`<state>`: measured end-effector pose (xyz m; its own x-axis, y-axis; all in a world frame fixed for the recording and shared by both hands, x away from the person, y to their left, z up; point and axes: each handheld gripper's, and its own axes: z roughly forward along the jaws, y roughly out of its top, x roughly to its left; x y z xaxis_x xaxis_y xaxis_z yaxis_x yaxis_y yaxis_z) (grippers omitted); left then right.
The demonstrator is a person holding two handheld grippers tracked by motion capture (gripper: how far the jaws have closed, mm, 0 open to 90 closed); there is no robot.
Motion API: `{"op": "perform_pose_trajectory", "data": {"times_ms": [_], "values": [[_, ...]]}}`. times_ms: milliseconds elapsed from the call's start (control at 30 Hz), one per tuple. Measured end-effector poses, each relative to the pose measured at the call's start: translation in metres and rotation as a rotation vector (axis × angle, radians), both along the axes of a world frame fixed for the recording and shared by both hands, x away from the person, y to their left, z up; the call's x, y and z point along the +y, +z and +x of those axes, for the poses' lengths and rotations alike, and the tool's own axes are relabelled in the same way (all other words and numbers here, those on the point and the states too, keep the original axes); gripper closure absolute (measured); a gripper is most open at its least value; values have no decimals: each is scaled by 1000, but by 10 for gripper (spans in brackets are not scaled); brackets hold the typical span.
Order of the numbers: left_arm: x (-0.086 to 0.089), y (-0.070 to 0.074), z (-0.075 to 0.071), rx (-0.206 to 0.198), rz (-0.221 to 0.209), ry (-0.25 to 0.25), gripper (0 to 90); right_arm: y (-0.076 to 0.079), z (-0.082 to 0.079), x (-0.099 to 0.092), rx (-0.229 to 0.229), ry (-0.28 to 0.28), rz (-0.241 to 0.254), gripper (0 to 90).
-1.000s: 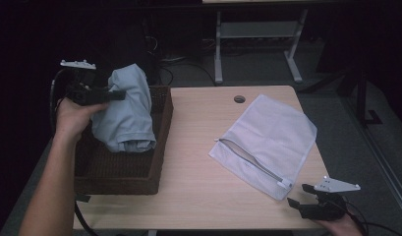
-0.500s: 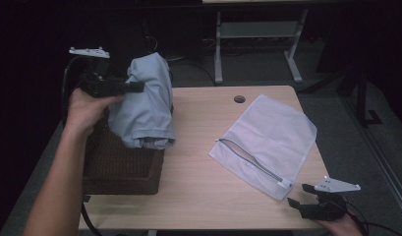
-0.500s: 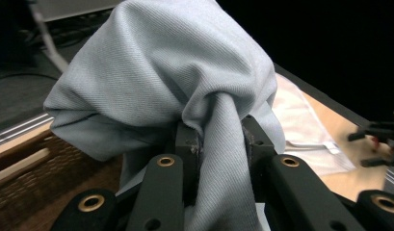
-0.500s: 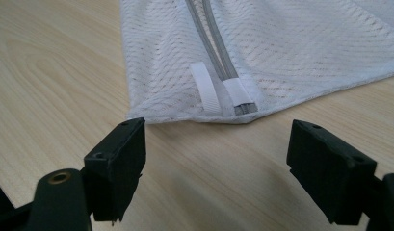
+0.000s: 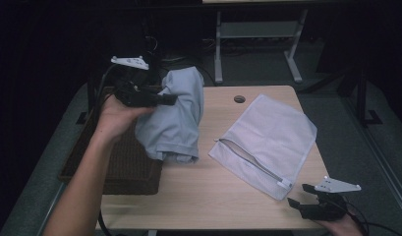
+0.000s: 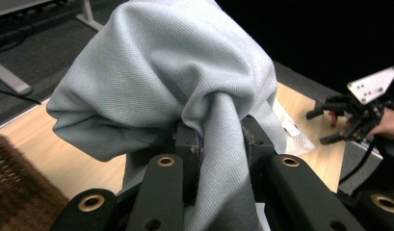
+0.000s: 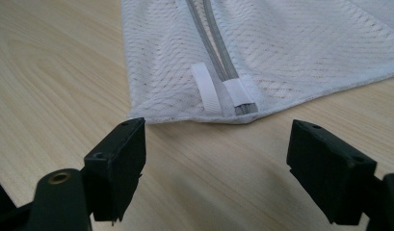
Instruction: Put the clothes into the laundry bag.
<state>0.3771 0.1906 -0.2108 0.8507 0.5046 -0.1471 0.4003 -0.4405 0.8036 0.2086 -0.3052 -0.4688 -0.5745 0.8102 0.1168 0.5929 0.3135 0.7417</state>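
Observation:
A pale blue-grey garment (image 5: 174,118) hangs bunched from my left gripper (image 5: 164,100), which is shut on a fold of it above the table's left part. In the left gripper view the cloth (image 6: 165,82) drapes over both jaws and is pinched between them. A white mesh laundry bag (image 5: 267,140) with a grey zipper lies flat on the wooden table (image 5: 208,196). My right gripper (image 5: 299,196) rests open near the table's front right edge, just short of the bag's zipper corner (image 7: 228,98), touching nothing.
A dark woven basket (image 5: 125,162) stands at the table's left end, under and behind the hanging garment. A round cable hole (image 5: 239,99) sits near the table's far edge. A metal frame (image 5: 257,34) stands on the floor beyond.
My left gripper has carried the garment up out of the basket and rightward over the table. The right gripper and the mesh bag have stayed put.

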Motion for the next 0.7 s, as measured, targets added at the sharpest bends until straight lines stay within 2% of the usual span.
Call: {"op": "perform_pose_trajectory", "data": {"times_ms": [300, 433, 700], "values": [[-29, -22, -8, 18, 11, -64, 739, 0, 0, 0, -1, 2, -1, 206], [-41, -35, -13, 17, 33, -84, 738, 0, 0, 1, -2, 2, -4, 206], [-53, -69, -15, 63, 26, -120, 738, 1, 0, 1, -11, 4, -10, 206]]}}
